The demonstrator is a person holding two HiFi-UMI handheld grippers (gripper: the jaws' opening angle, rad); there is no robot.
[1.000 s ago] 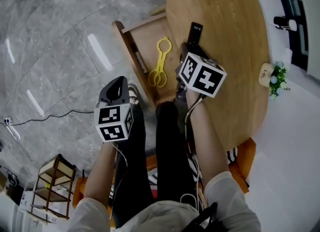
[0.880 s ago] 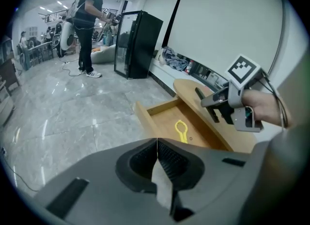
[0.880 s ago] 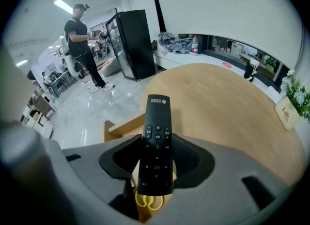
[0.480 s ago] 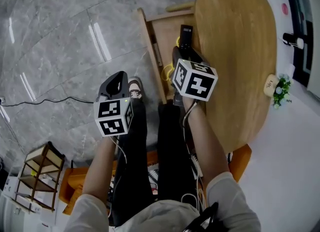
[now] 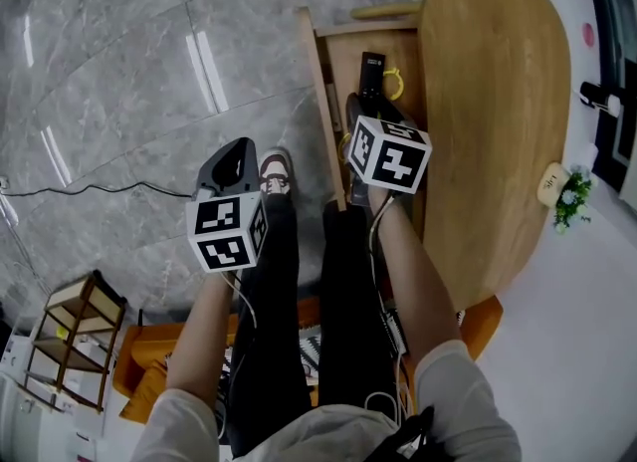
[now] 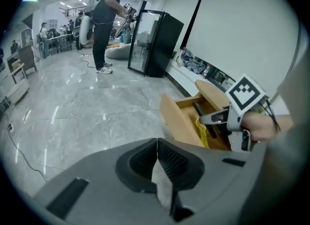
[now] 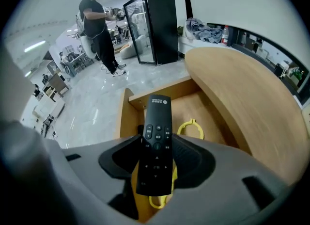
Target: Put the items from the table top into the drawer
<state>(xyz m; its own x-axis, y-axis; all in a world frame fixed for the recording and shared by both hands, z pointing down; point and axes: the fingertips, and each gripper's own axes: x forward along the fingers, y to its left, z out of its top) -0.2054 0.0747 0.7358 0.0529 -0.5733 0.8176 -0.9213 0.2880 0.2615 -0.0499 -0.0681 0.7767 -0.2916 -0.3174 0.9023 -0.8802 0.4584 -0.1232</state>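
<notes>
The black remote (image 7: 156, 146) hangs nose-out over the open wooden drawer (image 7: 125, 117), gripped round its middle by the right gripper (image 7: 156, 160), whose jaws stand fairly wide because the remote fills the gap, and they are beginning to open on it. Under it in the drawer lies a yellow plastic looped tool (image 7: 192, 127), and the round wooden table top (image 7: 242, 88) overhangs the drawer's far side. From where I stand, the worry is a release from this height: the remote could clatter down onto the yellow tool, or tip over the drawer's front wall onto the stone floor if its long end leads. The left gripper (image 6: 156, 163) is pressed closed with nothing in it, held out over the floor beside the person's knee. There is a small logo and a line of print at the remote's top, too small to read; likewise the little sign (image 5: 550, 183) at the table's edge.
</notes>
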